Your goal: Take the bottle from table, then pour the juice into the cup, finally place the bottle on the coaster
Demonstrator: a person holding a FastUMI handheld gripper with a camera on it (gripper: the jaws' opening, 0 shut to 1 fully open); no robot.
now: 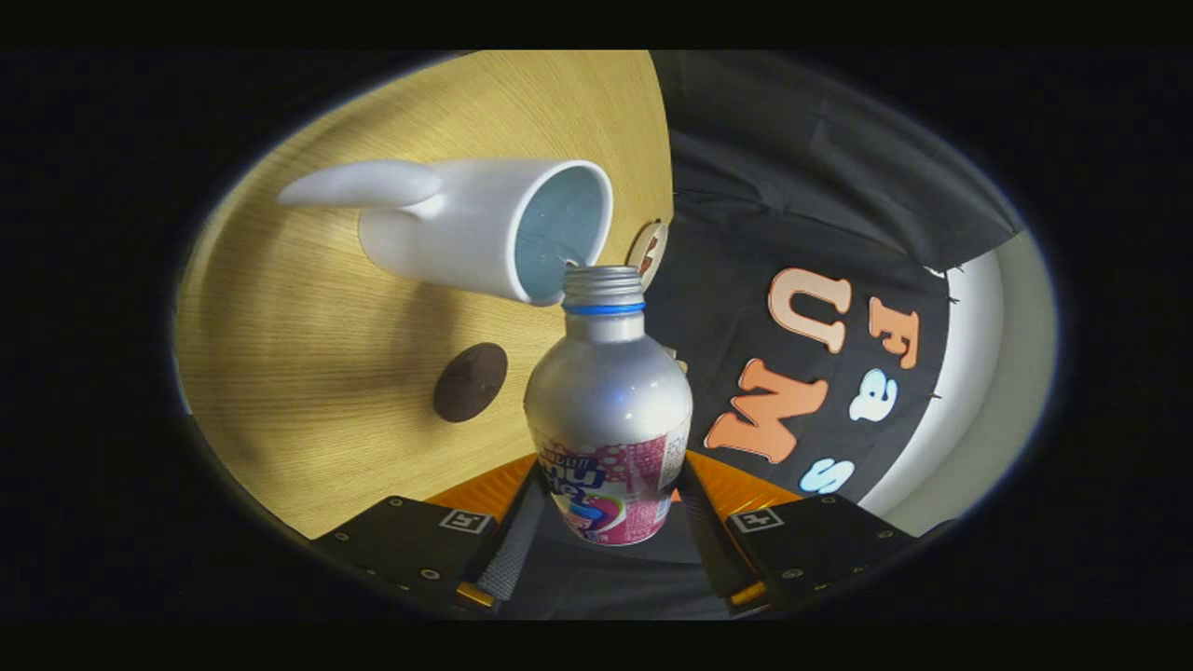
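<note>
Silver bottle (608, 410) clamped in claw (610, 522), mouth toward cup (494, 228)

Bottle (608, 410) between the hand-held gripper (608, 536) fingers, its mouth at the cup (485, 228) rim, coaster (470, 382) on table (308, 373) beside

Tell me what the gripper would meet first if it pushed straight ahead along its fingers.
The gripper is shut on the bottle, so the bottle leads. Its open mouth sits right at the rim of the white cup, which would likely be struck first. Depth is unclear, so it might slip just inside.
</note>
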